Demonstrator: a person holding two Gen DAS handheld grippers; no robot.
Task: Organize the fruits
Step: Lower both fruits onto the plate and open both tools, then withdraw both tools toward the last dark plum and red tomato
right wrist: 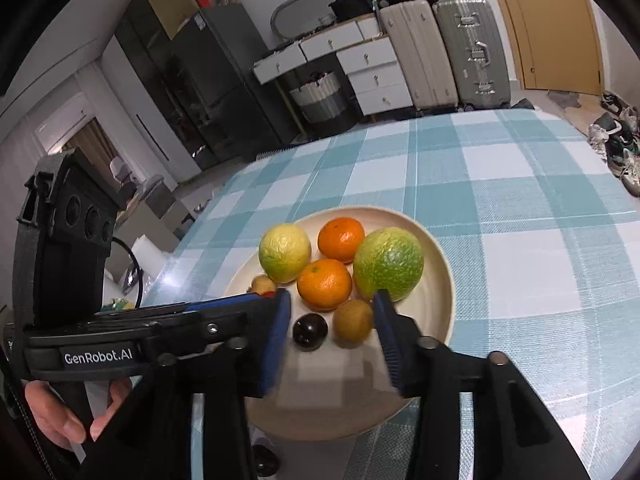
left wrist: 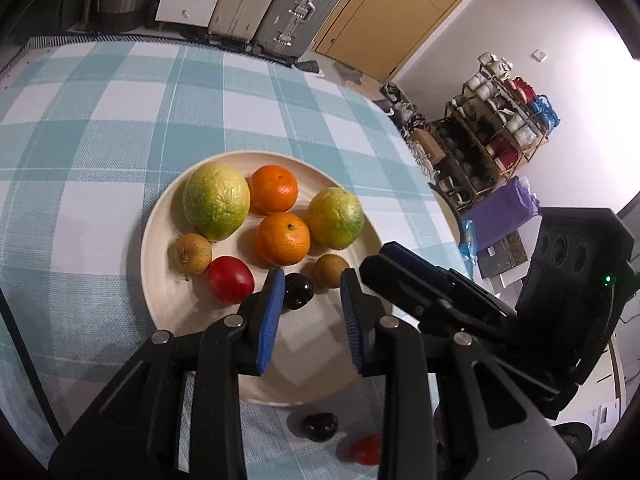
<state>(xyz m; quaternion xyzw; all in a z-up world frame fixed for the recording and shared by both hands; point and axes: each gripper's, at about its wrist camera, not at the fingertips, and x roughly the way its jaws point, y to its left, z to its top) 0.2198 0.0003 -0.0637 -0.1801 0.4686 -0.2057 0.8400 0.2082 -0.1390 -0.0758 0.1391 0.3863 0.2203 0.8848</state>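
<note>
Left wrist view: left tongs (left wrist: 312, 280) stand open, gripping nothing, over the plate (left wrist: 160, 216); the dark plum (left wrist: 298, 291) lies just beside the left pad, the red fruit (left wrist: 231, 280) nearby. Right wrist view: right tongs (right wrist: 332, 300) stand open and empty, the plum (right wrist: 310, 331) and a brown fruit (right wrist: 353, 320) lying between the pads, oranges (right wrist: 325, 283) beyond.

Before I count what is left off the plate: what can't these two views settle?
- Left wrist: the red fruit on the cloth is half behind a finger of the left gripper.
- Right wrist: a dark fruit below the plate is cut off by the right gripper.
- Right wrist: the small brown fruit is partly hidden by the left gripper.
</note>
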